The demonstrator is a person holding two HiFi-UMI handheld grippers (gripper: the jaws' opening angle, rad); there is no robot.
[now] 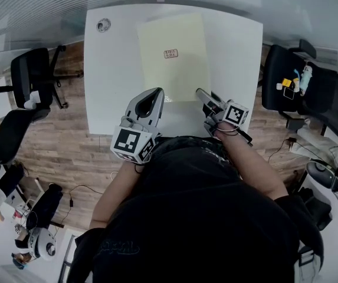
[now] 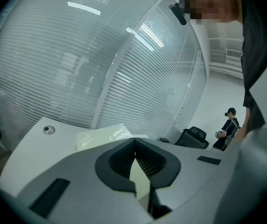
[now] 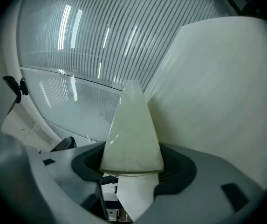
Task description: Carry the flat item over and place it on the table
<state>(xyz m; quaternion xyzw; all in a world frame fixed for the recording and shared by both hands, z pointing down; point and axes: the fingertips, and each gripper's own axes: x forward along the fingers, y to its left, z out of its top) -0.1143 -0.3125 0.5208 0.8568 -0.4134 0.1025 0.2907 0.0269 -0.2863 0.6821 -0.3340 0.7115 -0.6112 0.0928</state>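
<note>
A pale yellow flat sheet lies on the white table, its near edge towards me. My left gripper is at the sheet's near left corner. In the left gripper view the gripper has its jaws closed together on a sliver of the sheet. My right gripper is at the near right corner. In the right gripper view it stands wide, rolled on its side, and the sheet runs as a wedge between the jaws without being pressed.
A round grommet sits in the table's far left corner. Black office chairs stand left and right of the table, with cables on the wood floor. A glass wall with blinds is behind. A person stands far off.
</note>
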